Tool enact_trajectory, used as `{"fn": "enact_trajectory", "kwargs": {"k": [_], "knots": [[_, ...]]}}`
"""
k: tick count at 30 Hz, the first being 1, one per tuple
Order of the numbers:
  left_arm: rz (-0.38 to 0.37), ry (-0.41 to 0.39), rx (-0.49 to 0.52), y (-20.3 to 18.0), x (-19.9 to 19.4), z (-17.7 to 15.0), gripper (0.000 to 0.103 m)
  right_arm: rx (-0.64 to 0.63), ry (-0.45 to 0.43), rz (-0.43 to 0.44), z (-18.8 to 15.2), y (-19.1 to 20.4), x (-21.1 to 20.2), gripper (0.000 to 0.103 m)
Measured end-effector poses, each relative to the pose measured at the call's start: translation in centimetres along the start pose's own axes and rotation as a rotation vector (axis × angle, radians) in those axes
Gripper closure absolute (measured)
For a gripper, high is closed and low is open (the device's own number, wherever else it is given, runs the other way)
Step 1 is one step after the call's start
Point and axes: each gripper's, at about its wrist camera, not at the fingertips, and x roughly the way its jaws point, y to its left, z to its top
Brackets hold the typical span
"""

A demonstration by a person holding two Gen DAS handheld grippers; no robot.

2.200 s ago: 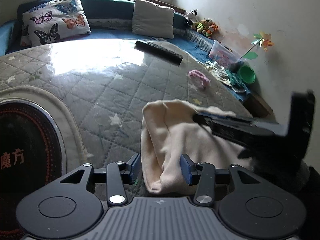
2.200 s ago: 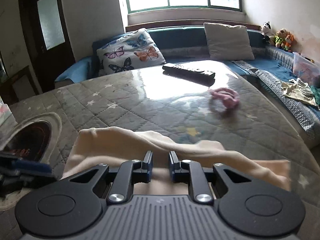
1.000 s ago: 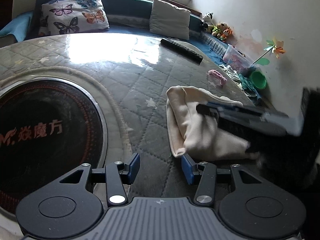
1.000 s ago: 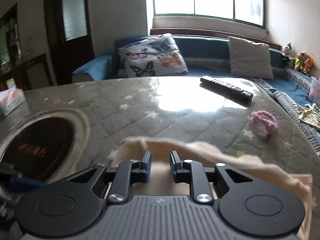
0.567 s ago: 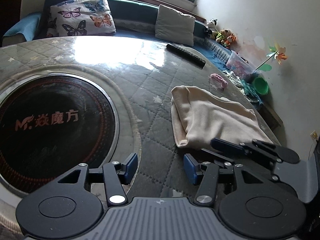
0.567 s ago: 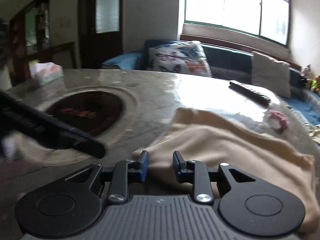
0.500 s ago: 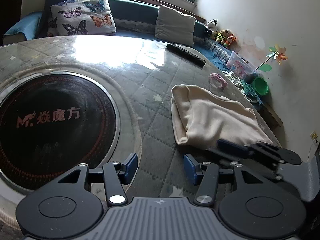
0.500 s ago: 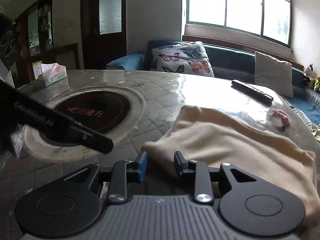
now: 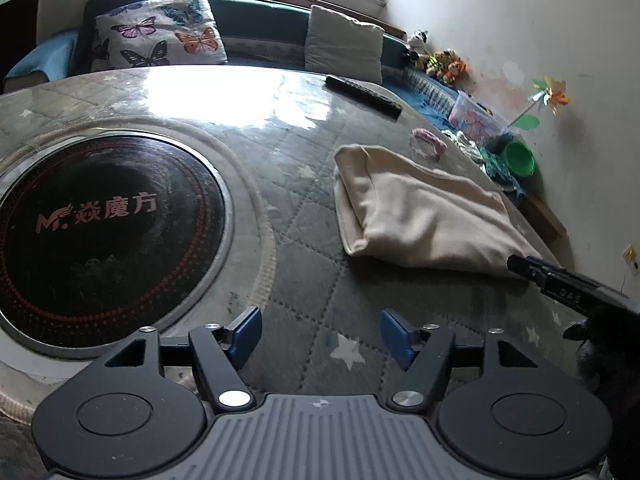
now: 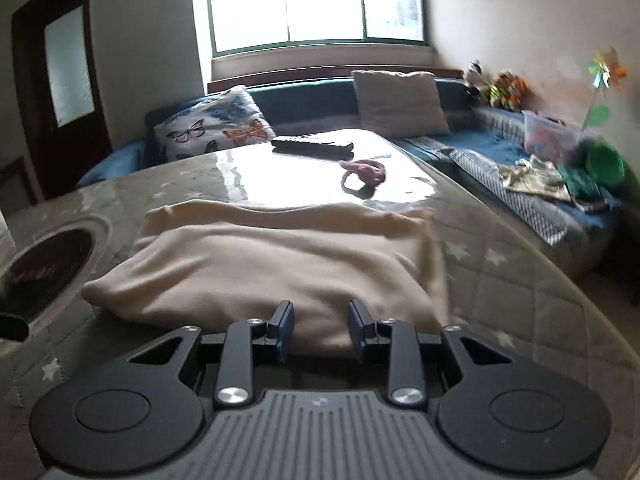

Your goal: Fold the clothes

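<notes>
Two grippers noted, both empty. We find the left gripper (image 9: 321, 334) spread wide above the quilted bench (image 9: 304, 264), clear of the folded cream garment (image 9: 420, 216). The right gripper (image 10: 319, 330) stands moderately parted at the garment's near edge (image 10: 280, 264), gripping nothing.

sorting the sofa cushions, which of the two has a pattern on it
The left cushion, printed with coloured butterflies on white. The other cushion, farther right along the sofa, is plain pale grey with no print.
</notes>
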Motion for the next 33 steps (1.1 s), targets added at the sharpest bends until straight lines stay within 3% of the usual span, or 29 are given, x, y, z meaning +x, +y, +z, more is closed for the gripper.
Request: {"fn": "enact_trajectory", "kwargs": {"k": [1,5,7,10,16,19,30,33], "knots": [[-0.002,0.006,0.007,-0.3,0.1,-0.1,0.032,0.000,-0.006,-0.001,-0.2,0.2,-0.4,0.058],[0.001,0.017,0.032,-1.4,0.4,-0.6,0.025,-0.016,-0.004,0.023,-0.9,1.4,-1.2,0.052],[0.003,0.019,0.047,-1.8,0.4,-0.9,0.022,-0.028,-0.001,0.026,-1.3,2.3,-1.4,0.037],[0.013,0.013,0.066,-2.3,0.2,-1.3,0.017,-0.038,0.005,0.024,-1.7,3.2,-1.5,0.023],[0.017,-0.005,0.088,-2.8,-0.3,-1.9,0.009,-0.037,0.014,0.025,-2.4,4.3,-1.9,0.006],[0.016,-0.041,0.098,-3.1,-0.7,-2.1,0.001,-0.040,0.010,0.013,-2.7,4.7,-2.4,0.001],[-0.002,-0.093,0.098,-3.8,-2.0,-2.8,0.000,-0.053,0.004,-0.003,-3.5,5.9,-3.5,0.000],[0.027,-0.100,0.115,-4.1,-2.3,-3.1,0.000,-0.051,0.002,-0.005,-3.7,6.1,-3.8,0.000]]}}
